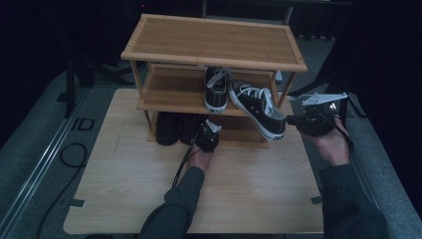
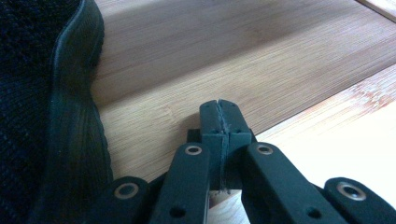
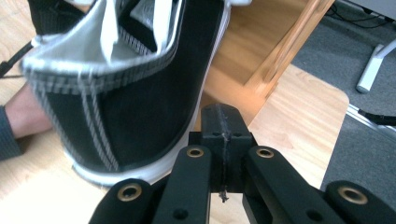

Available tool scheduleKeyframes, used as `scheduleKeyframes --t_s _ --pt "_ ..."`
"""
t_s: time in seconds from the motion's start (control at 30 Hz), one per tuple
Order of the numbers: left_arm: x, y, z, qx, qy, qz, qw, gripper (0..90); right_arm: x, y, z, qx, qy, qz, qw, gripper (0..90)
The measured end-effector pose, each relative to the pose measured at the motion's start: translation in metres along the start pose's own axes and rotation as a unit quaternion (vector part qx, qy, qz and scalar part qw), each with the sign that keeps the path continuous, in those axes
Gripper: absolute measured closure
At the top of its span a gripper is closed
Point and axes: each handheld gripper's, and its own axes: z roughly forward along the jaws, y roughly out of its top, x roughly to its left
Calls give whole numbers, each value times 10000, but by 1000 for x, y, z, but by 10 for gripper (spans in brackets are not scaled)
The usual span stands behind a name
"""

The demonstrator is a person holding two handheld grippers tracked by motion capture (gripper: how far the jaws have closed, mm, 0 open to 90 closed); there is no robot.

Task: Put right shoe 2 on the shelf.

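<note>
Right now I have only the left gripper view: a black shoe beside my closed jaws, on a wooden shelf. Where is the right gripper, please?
Observer: The right gripper is at the heel of a black-and-white sneaker, near the right side of the shoe rack.
Operator: Does it hold that sneaker?
Observer: No. Its jaws are shut with nothing between them, and the sneaker is beside them.
Operator: Does the sneaker lie flat on a shelf?
Observer: No. It tilts, and its heel hangs past the front edge of the middle shelf. Its mate stands flat next to it.
</note>
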Motion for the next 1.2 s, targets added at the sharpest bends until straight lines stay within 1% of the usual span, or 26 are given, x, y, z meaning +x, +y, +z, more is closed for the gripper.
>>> scheduleKeyframes --t_s 0.03,0.1,0.17,0.2,0.23,0.33,0.37,0.57,0.63,0.83,0.87,1.0,1.07,1.2 --pt "0 0 0 1 1 2 10000 898 0 0 0 0 0 0 10000 900" --pt "0 0 0 1 1 3 10000 898 3 -9 -3 2 40 6 10000 900" --pt "0 0 0 3 1 3 10000 898 4 -12 -5 -5 48 3 10000 900" --pt "0 0 0 3 3 9 10000 898 7 -17 -7 -9 93 -19 10000 900" --pt "0 0 0 2 3 10 10000 898 7 -17 -7 -9 93 -19 10000 900" --pt "0 0 0 3 6 25 10000 898 13 -24 -11 -30 113 -41 9999 900" --pt "0 0 0 5 5 24 10000 898 17 -28 -12 -21 125 -86 9999 900" --pt "0 0 0 3 -5 4 10000 898 24 -34 -15 17 208 -140 9997 900" --pt "0 0 0 2 -4 4 10000 898 29 -35 -18 -6 257 -213 9994 900" --pt "0 0 0 1 -12 -10 10000 898 36 -34 -19 -29 367 -288 9989 900" --pt "0 0 0 2 -9 -6 10000 898 36 -33 -19 -40 421 -251 9988 900" --pt "0 0 0 2 -5 0 10000 898 35 -32 -21 -134 431 -209 9988 900" --pt "0 0 0 2 -6 -1 10000 898 35 -31 -20 -121 449 -201 9987 900" --pt "0 0 0 12 6 14 10000 899 37 -32 -19 -178 487 -178 9985 900"
